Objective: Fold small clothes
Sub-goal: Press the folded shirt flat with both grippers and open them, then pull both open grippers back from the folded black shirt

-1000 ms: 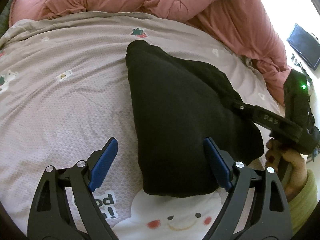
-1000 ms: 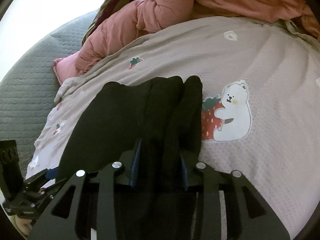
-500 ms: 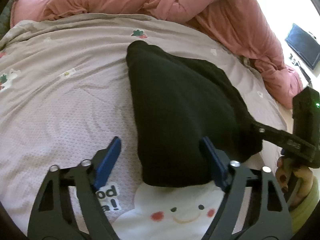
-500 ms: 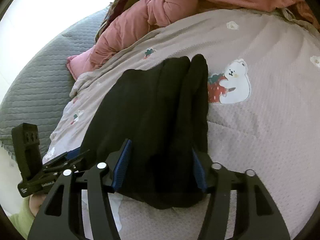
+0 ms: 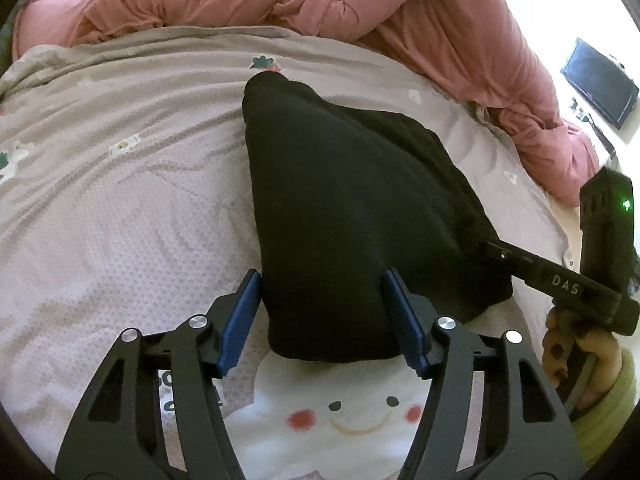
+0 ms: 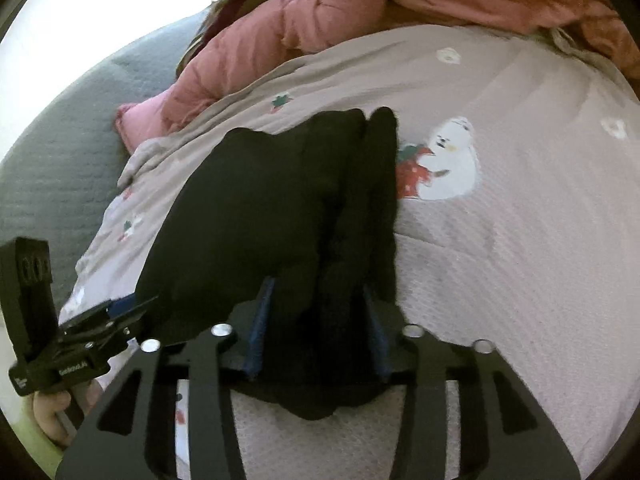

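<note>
A black folded garment (image 5: 344,208) lies on the bed, also in the right wrist view (image 6: 280,220). My left gripper (image 5: 322,280) is open, its blue pads straddling the garment's near end. My right gripper (image 6: 316,292) has its blue pads on either side of a thick fold at the garment's other corner, with cloth filling the gap. The right gripper shows at the garment's right corner in the left wrist view (image 5: 492,246). The left gripper shows at the lower left in the right wrist view (image 6: 124,308).
The bed is covered by a mauve sheet (image 5: 120,220) with bear and strawberry prints. A pink quilt (image 5: 320,4) is heaped along the far side. A grey mattress cover (image 6: 52,168) borders the sheet. A dark screen (image 5: 600,80) stands at the far right.
My left gripper's jaws have narrowed around the garment's near end. My right gripper opened wide, then narrowed again around the thick fold.
</note>
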Tool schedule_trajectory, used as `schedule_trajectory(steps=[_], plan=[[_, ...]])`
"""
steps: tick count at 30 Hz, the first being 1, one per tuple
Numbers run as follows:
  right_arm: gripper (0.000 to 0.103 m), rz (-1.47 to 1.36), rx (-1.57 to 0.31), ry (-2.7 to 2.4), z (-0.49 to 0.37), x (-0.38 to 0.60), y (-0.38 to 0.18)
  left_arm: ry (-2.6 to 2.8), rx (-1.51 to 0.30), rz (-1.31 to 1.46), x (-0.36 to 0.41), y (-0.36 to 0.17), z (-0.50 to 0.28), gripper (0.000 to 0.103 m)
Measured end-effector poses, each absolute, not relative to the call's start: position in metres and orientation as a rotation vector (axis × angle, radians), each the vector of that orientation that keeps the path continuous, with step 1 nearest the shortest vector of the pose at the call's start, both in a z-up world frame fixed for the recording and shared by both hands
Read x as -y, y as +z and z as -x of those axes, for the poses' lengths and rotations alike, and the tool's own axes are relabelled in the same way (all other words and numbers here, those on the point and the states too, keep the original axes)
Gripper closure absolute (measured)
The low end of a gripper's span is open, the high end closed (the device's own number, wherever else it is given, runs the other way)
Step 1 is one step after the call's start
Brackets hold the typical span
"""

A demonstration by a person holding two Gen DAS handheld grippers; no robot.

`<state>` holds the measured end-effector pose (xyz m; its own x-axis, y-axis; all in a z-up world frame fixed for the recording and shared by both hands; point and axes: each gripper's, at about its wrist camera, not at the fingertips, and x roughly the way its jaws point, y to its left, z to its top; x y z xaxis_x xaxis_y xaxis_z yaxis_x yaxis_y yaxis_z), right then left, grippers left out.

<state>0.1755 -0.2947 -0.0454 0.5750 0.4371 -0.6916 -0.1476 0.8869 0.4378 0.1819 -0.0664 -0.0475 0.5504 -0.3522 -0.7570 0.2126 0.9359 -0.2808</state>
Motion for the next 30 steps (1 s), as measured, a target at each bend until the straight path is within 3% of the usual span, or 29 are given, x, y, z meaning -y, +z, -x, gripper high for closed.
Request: schedule_trajectory(steps=[11,14,17,23,30], plan=[[0.050,-0.352,-0.888,0.297,-0.162,0.294,-0.045,-0.336,-0.936,0.171,0.063,-0.049,-0.181,0.045],[0.039,-0.339,-0.886,0.266,-0.161,0.294,-0.044,-0.337,-0.937,0.173,0.063,-0.048,-0.181,0.045],[0.038,-0.342,-0.886,0.260,-0.160,0.295,-0.043,-0.337,-0.939,0.174,0.062,-0.047,-0.180,0.045],[0.026,-0.338,-0.905,0.236,-0.158,0.297,-0.044,-0.328,-0.947,0.176,0.060,-0.046,-0.179,0.038],[0.025,-0.371,-0.910,0.231,-0.152,0.302,-0.039,-0.317,-0.951,0.178,0.057,-0.041,-0.174,0.033]])
